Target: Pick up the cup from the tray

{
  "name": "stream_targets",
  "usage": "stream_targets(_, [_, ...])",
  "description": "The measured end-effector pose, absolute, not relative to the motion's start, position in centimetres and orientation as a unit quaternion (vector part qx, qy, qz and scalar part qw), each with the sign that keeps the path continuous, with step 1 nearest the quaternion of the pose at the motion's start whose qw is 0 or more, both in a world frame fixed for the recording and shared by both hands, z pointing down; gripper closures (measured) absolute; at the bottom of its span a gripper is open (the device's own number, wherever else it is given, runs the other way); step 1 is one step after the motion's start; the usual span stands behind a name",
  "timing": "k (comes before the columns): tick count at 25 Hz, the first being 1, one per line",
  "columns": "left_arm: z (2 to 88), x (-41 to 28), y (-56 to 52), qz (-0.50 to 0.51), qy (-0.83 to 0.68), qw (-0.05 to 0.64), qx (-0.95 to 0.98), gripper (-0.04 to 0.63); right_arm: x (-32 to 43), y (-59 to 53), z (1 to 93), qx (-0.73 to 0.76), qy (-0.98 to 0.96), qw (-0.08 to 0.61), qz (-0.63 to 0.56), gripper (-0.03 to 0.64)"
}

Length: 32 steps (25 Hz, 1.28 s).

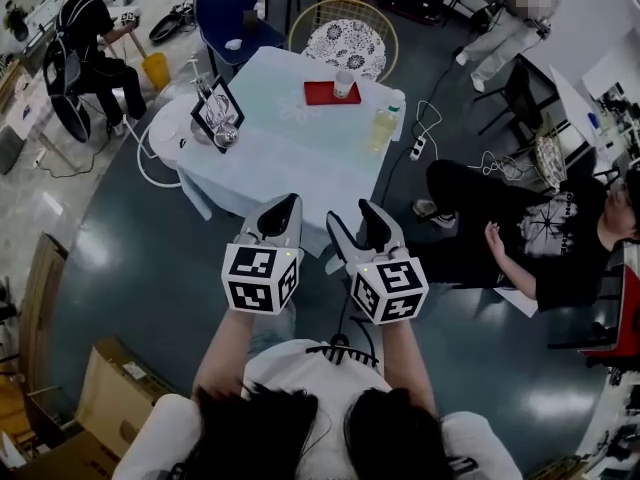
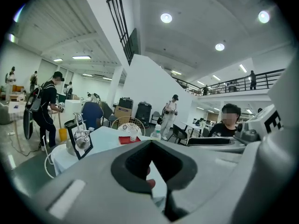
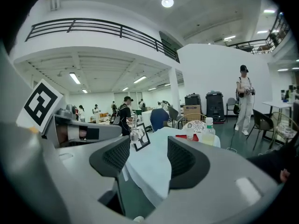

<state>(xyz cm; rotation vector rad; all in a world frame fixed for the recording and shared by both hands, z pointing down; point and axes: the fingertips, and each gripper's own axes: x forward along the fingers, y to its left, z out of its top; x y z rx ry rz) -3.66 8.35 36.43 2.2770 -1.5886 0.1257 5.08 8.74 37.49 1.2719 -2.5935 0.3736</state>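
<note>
We hold both arms out side by side, short of the white-cloth bench (image 1: pixel 290 158). The left claw (image 1: pixel 288 204) looks closed, with nothing in it. The right claw (image 1: pixel 350 214) stands apart and empty. The small clear cup (image 1: pixel 343 84) stands on the flat red tray (image 1: pixel 316 95) at the bench's far side, well apart from both claws. Only the head view shows our arms. Only the gripper views show the black balcony rail (image 3: pixel 93 27) up high.

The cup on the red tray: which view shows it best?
The head view: the cup stands clear on the tray, seen from above. Both gripper views show it small and far, side-on.
</note>
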Motion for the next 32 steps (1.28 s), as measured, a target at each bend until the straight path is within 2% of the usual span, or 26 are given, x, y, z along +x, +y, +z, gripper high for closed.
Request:
stream_targets(12, [36.0, -8.1, -2.5, 0.058, -0.542, 0.186, 0.818, 0.594, -0.1, -2.0, 36.8, 0.456, -0.872, 0.126, 0.128, 0.331])
stream_targets(16, [36.2, -9.1, -5.4, 0.076, -0.533, 0.177, 0.824, 0.594, -1.2, -5.1, 36.6, 0.470, -0.864, 0.108, 0.142, 0.324])
stream_targets(21, [36.4, -10.3, -8.0, 0.063, -0.536, 0.174, 0.824, 0.594, -1.2, -7.8, 38.1, 0.493, -0.848, 0.130, 0.143, 0.322])
stream_targets(32, [36.8, -10.1, -11.8, 0.078, -0.521, 0.172, 0.833, 0.594, -1.5, -12.3, 38.4, 0.501, -0.843, 0.134, 0.144, 0.313])
